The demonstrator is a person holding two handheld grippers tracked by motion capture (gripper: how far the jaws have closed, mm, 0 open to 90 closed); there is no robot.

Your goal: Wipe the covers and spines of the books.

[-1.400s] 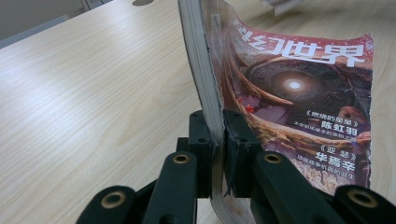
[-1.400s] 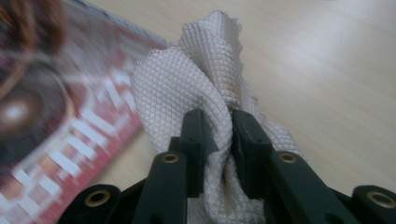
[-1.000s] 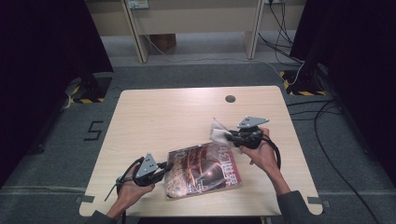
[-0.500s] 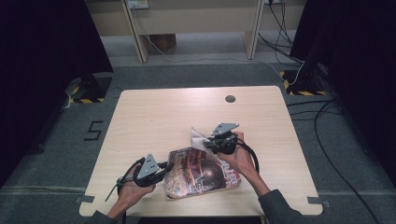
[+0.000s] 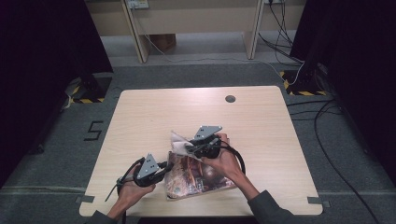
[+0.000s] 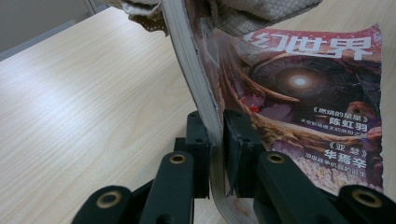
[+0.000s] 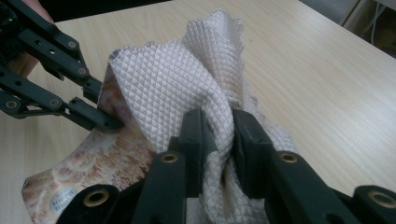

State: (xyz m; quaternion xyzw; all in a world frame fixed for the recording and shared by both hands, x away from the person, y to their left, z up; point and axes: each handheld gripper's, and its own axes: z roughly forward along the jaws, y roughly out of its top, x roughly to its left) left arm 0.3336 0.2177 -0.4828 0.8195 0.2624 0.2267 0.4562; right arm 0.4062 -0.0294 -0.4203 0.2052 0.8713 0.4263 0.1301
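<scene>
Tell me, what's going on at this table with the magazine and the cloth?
A person at a wooden table works a hand-held claw in each hand. The left claw is clamped on the edge of a magazine, pinning it in place. The right claw pinches a bunched white quilted cloth and holds it over the magazine's cover, near its far end. It looks as if the cover is being wiped, though that is only a guess.
</scene>
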